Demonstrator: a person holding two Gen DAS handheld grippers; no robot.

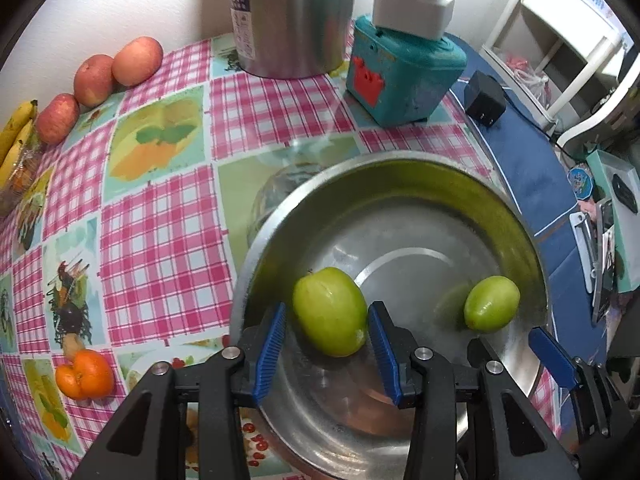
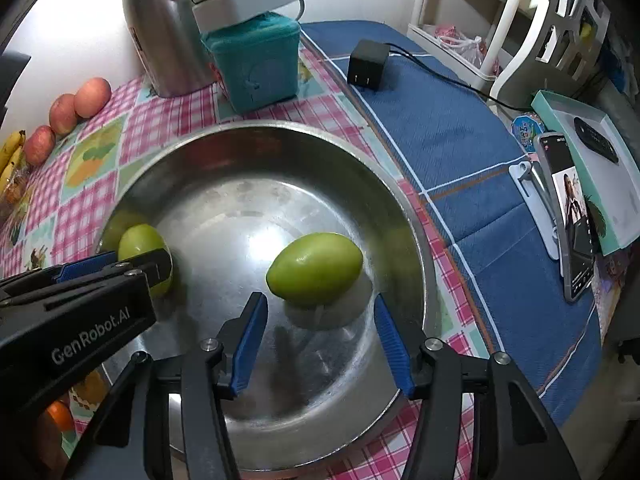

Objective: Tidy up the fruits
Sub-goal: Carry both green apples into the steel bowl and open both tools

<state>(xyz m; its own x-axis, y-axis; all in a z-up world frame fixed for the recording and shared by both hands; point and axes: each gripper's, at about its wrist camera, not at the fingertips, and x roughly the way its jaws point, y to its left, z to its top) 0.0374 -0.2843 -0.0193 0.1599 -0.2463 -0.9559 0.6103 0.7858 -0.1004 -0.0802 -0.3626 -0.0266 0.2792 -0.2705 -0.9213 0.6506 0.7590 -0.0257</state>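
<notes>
A steel bowl point(image 1: 520, 216) sits on the checkered tabletop point(image 1: 160, 240), and both tools reach down into it. The left tool point(image 1: 327, 344) stands partly open with a green fruit point(image 1: 330, 311) between its blue pads; whether the pads press on it cannot be told. The right tool point(image 2: 320, 344) is open and empty, with a second green fruit point(image 2: 315, 269) lying on the bowl's floor just beyond its tips. Three apples point(image 1: 94, 80) line the wall far from the bowl, and an orange fruit point(image 1: 84, 376) lies outside its rim.
</notes>
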